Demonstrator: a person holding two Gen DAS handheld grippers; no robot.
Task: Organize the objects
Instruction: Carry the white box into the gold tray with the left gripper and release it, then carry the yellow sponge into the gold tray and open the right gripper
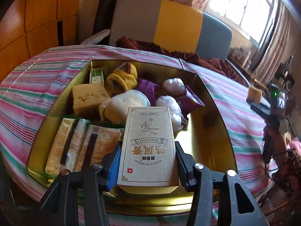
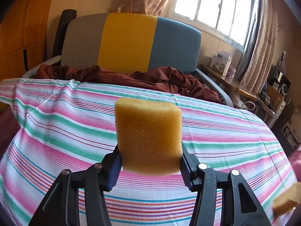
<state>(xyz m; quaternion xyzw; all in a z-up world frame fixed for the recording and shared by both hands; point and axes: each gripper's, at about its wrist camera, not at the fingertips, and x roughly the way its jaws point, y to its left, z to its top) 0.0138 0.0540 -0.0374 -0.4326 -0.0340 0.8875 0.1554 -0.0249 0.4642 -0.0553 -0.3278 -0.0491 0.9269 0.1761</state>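
Observation:
In the left wrist view my left gripper (image 1: 148, 148) is shut on a beige carton box (image 1: 148, 137) with printed characters, held lengthwise over a gold tin (image 1: 210, 131). The tin holds a pale sponge block (image 1: 88, 98), yellow plush pieces (image 1: 122, 77), white fluffy balls (image 1: 173, 84), a purple packet (image 1: 190, 101), a small green box (image 1: 96, 76) and wrapped cracker packets (image 1: 75, 146). In the right wrist view my right gripper (image 2: 150, 150) is shut on a yellow sponge (image 2: 148, 131) above the striped cloth (image 2: 56, 122). The same yellow sponge (image 1: 255, 93) shows at the far right of the left wrist view.
The tin lies on a bed covered by the striped cloth, with a crumpled dark red blanket (image 2: 150, 79) and a grey, yellow and blue headboard (image 2: 128, 41) behind. Another sponge piece (image 2: 287, 199) shows at the lower right edge. A cluttered side table (image 2: 235, 82) stands under the window.

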